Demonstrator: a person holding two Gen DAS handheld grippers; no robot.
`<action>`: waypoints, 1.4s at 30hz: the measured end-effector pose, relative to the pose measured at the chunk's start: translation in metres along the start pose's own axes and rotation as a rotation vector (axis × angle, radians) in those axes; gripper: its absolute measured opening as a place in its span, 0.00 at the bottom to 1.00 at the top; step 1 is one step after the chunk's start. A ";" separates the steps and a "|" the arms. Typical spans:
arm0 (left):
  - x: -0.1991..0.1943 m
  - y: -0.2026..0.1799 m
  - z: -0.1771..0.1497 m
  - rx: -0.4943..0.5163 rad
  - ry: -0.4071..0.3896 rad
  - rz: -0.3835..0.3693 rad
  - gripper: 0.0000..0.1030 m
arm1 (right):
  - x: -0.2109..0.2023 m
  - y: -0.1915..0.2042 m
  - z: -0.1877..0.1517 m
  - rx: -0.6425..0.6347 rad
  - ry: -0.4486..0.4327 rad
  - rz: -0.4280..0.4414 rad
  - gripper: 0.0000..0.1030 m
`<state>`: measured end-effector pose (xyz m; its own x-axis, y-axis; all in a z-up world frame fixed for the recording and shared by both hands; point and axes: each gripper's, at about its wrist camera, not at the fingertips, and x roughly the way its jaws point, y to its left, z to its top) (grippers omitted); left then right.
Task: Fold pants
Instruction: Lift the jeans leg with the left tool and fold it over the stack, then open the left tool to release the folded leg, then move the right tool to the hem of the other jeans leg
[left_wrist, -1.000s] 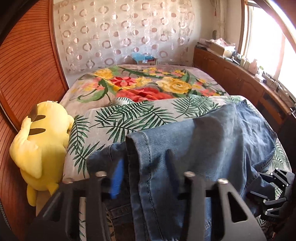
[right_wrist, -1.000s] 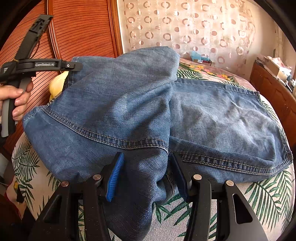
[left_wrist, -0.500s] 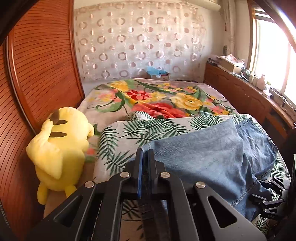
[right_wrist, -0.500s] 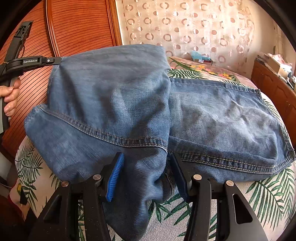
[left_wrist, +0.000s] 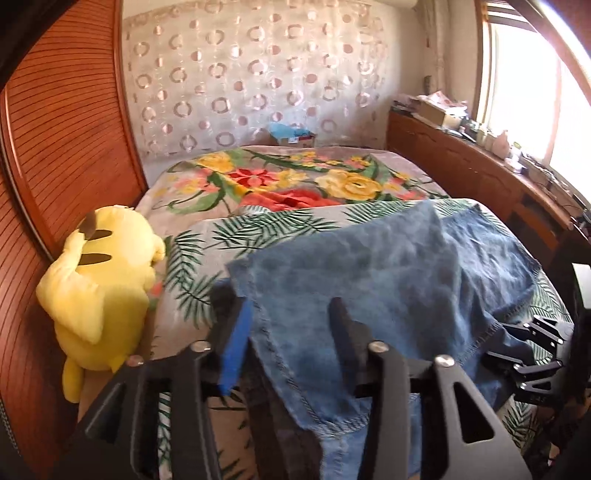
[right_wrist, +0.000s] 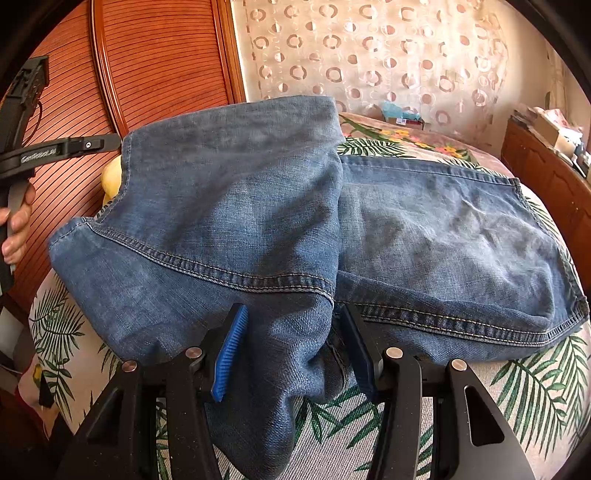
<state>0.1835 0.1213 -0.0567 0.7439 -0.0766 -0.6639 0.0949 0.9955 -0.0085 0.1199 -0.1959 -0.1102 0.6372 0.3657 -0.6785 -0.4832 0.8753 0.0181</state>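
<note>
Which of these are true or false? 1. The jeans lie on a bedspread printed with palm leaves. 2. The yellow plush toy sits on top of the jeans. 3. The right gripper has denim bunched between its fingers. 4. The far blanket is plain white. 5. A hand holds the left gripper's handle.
1. True: the jeans rest on the palm-leaf bedspread.
2. False: the yellow plush toy lies beside the wooden wall, apart from the jeans.
3. True: the right gripper has a fold of denim between its fingers.
4. False: the far blanket bears large yellow and red flowers.
5. True: a hand grips the left gripper by its handle.
</note>
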 end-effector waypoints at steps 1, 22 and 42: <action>-0.001 -0.003 -0.001 0.001 -0.001 -0.007 0.47 | 0.000 0.000 0.000 0.000 0.000 0.000 0.52; -0.006 -0.068 -0.057 -0.010 0.015 -0.110 0.78 | -0.002 0.001 -0.001 0.000 -0.011 -0.010 0.52; 0.011 -0.083 -0.083 0.005 0.005 -0.060 0.78 | -0.040 -0.061 -0.013 0.102 -0.047 -0.108 0.52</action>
<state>0.1288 0.0431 -0.1257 0.7335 -0.1359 -0.6660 0.1428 0.9887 -0.0444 0.1163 -0.2675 -0.0934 0.7111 0.2797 -0.6450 -0.3479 0.9372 0.0229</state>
